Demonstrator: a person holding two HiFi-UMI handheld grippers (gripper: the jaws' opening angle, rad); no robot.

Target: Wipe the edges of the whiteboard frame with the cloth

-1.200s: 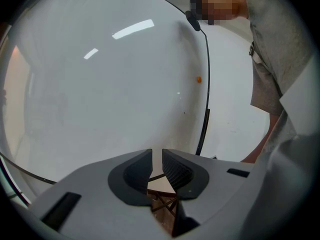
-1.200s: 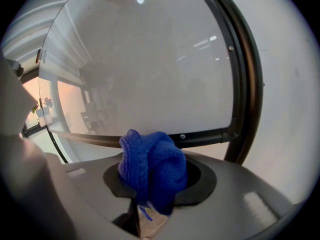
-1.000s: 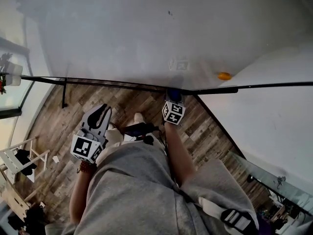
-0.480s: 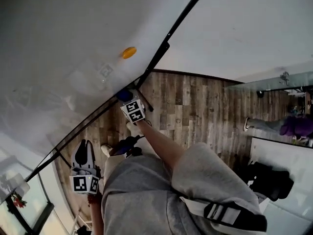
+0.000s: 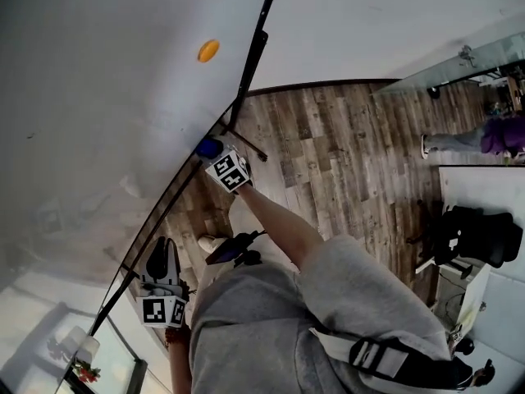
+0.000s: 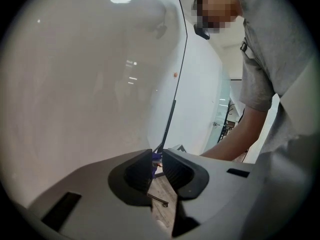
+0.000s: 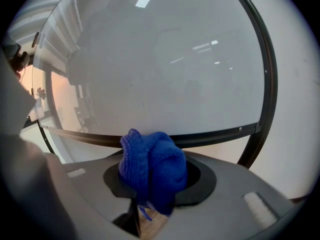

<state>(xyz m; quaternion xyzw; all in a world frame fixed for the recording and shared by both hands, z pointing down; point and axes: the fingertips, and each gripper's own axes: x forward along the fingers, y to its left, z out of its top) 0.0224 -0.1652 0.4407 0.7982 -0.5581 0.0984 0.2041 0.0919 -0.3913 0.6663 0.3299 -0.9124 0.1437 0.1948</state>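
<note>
Reaching forward and down, the person's bare right arm (image 5: 275, 218) stretches out nearly straight and brings the right gripper (image 5: 215, 158) to the lower corner of the whiteboard (image 5: 98, 97). Its jaws are clamped tight on a bunched blue cloth (image 7: 152, 170). The wad bulges out past the tips and sits against the bottom edge of the black frame (image 5: 246, 72), just beside the corner where that edge meets the upright side. An orange dot (image 5: 207, 50) sits on the board near the side edge, above the cloth. The left gripper (image 5: 163, 249) hangs low at the person's hip near the bottom edge, well apart from the cloth. Its jaws are drawn almost together with nothing between them, only wooden floor (image 5: 336, 154) showing through the slit.
</note>
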